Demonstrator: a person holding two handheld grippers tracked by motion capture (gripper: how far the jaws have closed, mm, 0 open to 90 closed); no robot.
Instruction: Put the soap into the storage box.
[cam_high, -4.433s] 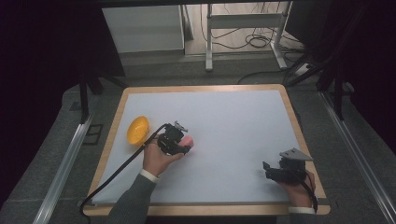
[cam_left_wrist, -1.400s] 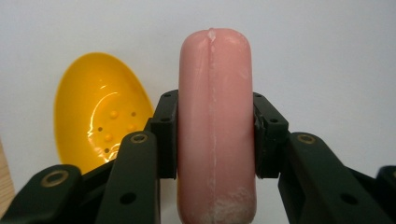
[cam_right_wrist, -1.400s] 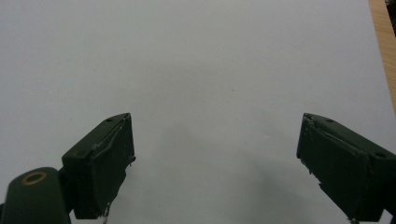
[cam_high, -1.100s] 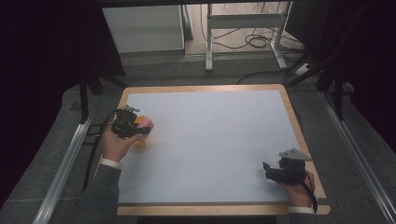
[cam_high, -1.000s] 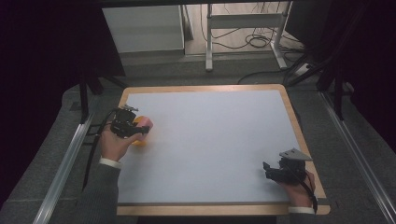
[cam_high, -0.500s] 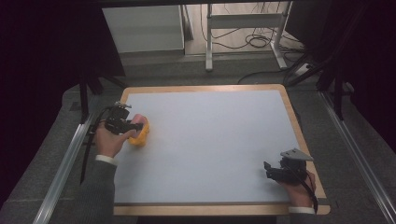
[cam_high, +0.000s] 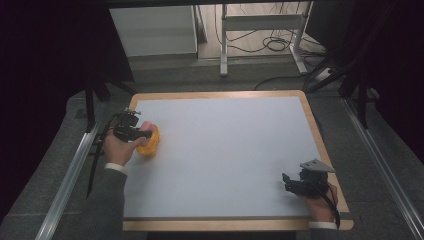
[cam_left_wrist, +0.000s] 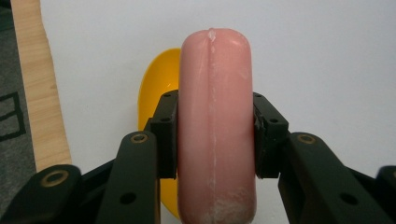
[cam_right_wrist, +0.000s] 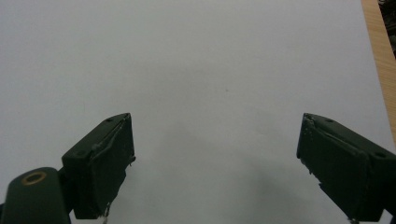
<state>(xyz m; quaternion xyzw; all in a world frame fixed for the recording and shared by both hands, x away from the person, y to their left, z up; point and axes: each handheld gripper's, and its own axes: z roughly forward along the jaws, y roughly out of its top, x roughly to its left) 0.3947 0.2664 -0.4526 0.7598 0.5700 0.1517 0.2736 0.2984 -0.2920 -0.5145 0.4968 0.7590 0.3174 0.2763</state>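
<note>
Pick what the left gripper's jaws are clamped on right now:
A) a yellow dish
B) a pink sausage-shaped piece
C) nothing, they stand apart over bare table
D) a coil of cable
B: in the left gripper view, the left gripper has both pads pressed on the pink sausage-shaped piece, with the yellow dish beneath it.

Dim room — grey floor, white cabinet

My left gripper holds the sausage over the bowl (table's left edge); right gripper sits near-right.
</note>
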